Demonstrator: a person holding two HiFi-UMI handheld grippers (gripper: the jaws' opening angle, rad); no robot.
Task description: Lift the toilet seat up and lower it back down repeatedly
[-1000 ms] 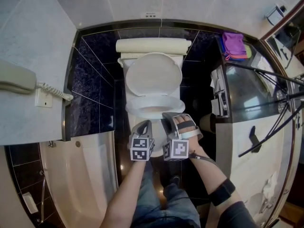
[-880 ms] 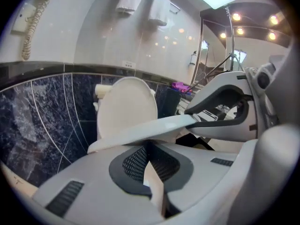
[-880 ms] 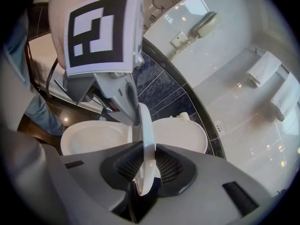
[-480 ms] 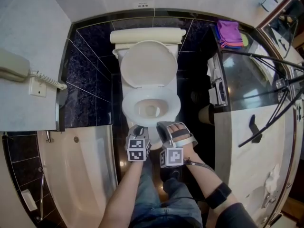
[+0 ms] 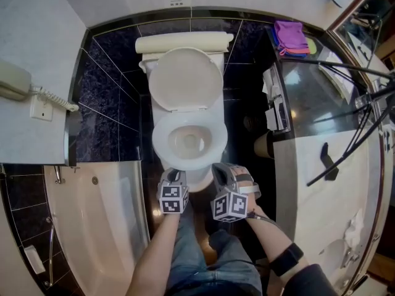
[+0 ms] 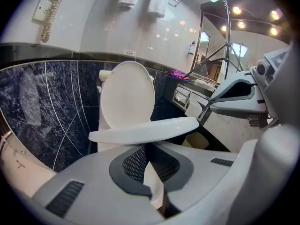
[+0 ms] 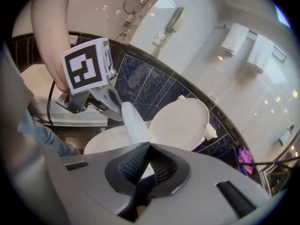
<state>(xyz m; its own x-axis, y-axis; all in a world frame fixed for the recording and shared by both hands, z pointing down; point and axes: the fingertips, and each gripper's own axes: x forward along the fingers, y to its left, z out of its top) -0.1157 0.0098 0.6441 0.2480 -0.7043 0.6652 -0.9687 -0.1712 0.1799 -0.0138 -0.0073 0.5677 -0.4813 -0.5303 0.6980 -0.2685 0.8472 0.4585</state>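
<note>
Head view: toilet seat (image 5: 159, 139) lies flat on the bowl, and the lid (image 5: 185, 79) stands upright against the cistern (image 5: 184, 42). I have both grippers side by side at the bowl's front edge, angled down toward it. Bathtub (image 5: 105, 227) lies to the left.

Left gripper view: left gripper (image 6: 143, 148) is narrow, pad tips meeting, and I see nothing clamped.

Right gripper view: right gripper (image 7: 150, 145) has just closed, jaws together with nothing between them. Neither tool holds the seat.
</note>
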